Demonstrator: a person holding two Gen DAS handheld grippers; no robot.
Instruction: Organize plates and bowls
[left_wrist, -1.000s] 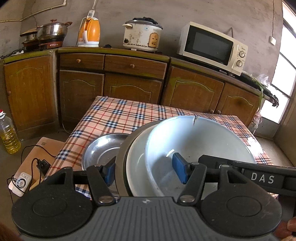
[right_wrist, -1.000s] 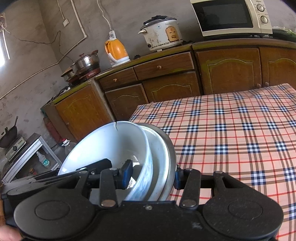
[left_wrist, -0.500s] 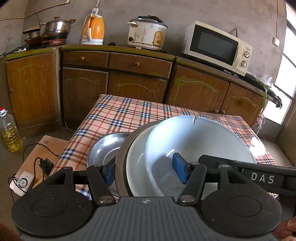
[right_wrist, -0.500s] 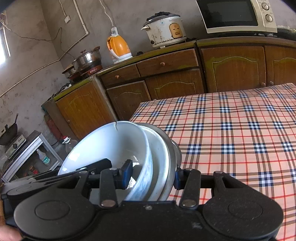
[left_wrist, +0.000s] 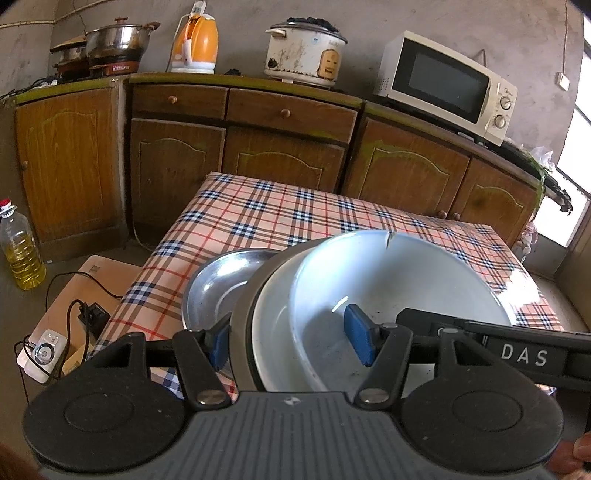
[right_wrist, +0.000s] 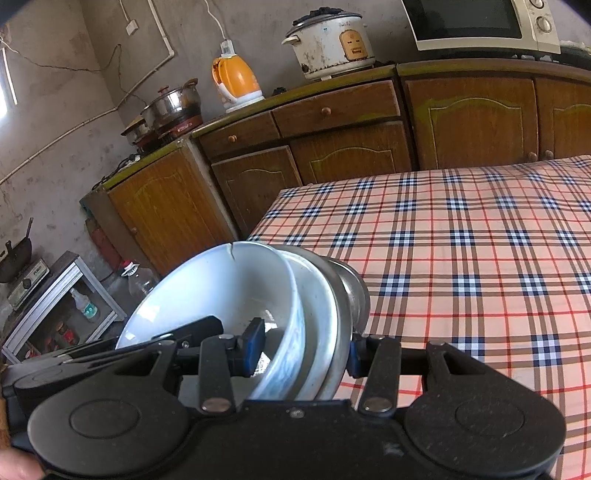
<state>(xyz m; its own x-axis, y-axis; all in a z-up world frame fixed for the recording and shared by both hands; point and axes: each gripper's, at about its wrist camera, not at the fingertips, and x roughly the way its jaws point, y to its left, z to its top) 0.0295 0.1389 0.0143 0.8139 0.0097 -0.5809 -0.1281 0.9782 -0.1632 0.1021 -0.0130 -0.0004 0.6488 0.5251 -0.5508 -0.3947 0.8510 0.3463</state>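
Note:
A nested stack hangs tilted over the near edge of the plaid table (left_wrist: 258, 218). It is a white bowl (left_wrist: 406, 280) with a cracked rim, inside a white dish (left_wrist: 273, 332), inside a metal plate (left_wrist: 242, 321). My left gripper (left_wrist: 290, 343) is shut on the stack's near rim, one pad inside the bowl and one behind the metal plate. My right gripper (right_wrist: 304, 350) is shut on the same stack (right_wrist: 207, 291) from the other side. A steel bowl (left_wrist: 218, 284) lies on the table just behind the stack, partly hidden by it in the right wrist view (right_wrist: 356, 291).
Wooden cupboards (left_wrist: 288, 147) line the far wall, with a pot, an orange kettle (left_wrist: 194, 44), a rice cooker (left_wrist: 306, 51) and a microwave (left_wrist: 443, 85) on top. An oil bottle (left_wrist: 20, 254) and a power strip (left_wrist: 44, 354) sit on the floor to the left.
Both grippers carried the stack forward and slightly down over the table. The steel bowl now sits closer behind the stack. Both grips are unchanged.

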